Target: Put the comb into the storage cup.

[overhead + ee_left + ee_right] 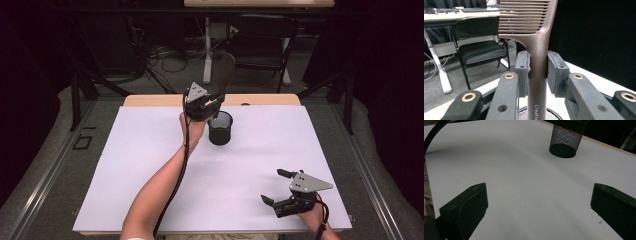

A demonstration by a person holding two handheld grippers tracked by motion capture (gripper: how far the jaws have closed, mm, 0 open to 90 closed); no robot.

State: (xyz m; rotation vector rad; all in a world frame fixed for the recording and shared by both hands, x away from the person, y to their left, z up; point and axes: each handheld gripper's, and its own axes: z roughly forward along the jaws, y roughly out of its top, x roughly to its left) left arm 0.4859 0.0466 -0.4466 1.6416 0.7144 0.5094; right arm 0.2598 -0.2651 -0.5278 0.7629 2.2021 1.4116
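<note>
My left gripper (212,106) is shut on the handle of a dark brown comb (227,70), which stands upright with its teeth at the top. In the left gripper view the comb (537,45) is clamped between both pads (522,67), its handle reaching down over the rim of a black mesh cup (524,115). That mesh cup (220,128) stands on the white table top (150,165), just right of my left hand. My right gripper (277,186) rests open near the front right of the table, nothing between its jaws. The cup (566,138) lies far ahead of it.
A black folding chair (477,42) and desk legs stand beyond the table's far edge, on a grey floor with cables (165,57). The table's wooden far edge (265,99) shows behind the cup. A cable (175,185) trails along the left forearm.
</note>
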